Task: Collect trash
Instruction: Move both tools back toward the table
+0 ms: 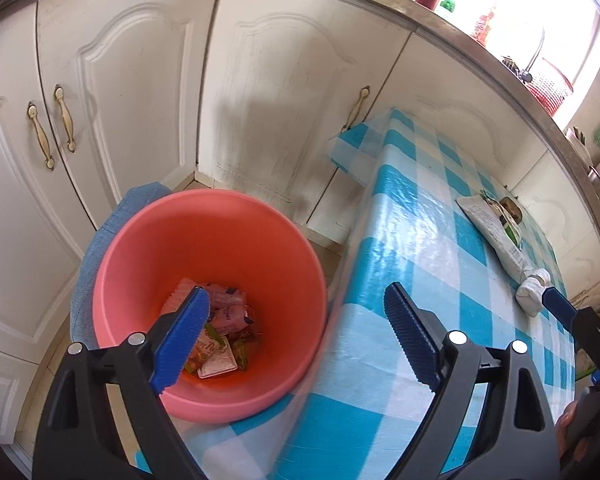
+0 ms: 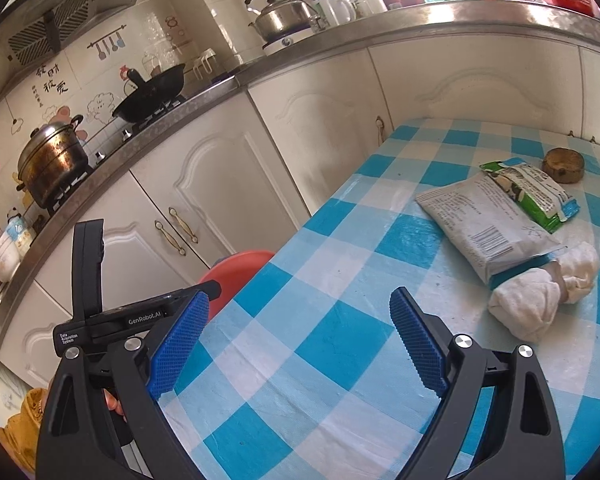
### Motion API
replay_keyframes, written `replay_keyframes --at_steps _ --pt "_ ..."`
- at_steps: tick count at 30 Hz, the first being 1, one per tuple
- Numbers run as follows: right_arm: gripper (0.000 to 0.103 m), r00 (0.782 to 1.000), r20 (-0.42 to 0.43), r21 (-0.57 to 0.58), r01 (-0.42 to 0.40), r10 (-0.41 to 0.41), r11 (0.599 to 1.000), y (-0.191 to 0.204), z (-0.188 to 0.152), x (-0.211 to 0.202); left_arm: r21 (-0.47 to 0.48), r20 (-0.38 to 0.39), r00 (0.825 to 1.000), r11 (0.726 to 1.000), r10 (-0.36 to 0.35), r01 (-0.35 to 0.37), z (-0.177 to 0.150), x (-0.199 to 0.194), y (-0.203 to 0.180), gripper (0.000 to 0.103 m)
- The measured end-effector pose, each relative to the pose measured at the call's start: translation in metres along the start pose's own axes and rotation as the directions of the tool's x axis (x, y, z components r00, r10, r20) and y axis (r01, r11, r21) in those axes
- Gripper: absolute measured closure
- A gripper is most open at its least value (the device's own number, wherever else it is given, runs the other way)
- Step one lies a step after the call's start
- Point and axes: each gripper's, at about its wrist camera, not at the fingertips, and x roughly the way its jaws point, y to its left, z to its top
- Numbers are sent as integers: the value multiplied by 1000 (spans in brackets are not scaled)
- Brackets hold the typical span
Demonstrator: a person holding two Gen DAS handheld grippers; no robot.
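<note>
Gaping empty, both grippers: left gripper [image 1: 296, 340] over bucket [image 1: 148, 240], right gripper [image 2: 300, 344] above tablecloth [image 2: 340, 240].

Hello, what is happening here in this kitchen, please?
A person with a gripper in each hand is clearing trash from the checkered table into the pink bucket, which already holds wrappers. Both the left gripper and right gripper are open and empty. Two snack bags, a white wad and a small round object remain on the table.
</note>
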Motion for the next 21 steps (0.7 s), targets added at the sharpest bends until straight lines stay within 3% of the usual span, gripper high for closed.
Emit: replay_keyframes --at_steps 11,21 --pt "12 997 71 73 21 -26 997 -39 6 -31 91 -17 999 995 -33 35 -3 -2 -49 13" --pt "12 983 155 254 55 -96 966 -116 12 -73 167 -27 997 983 -78 81 2 -3 -102 13"
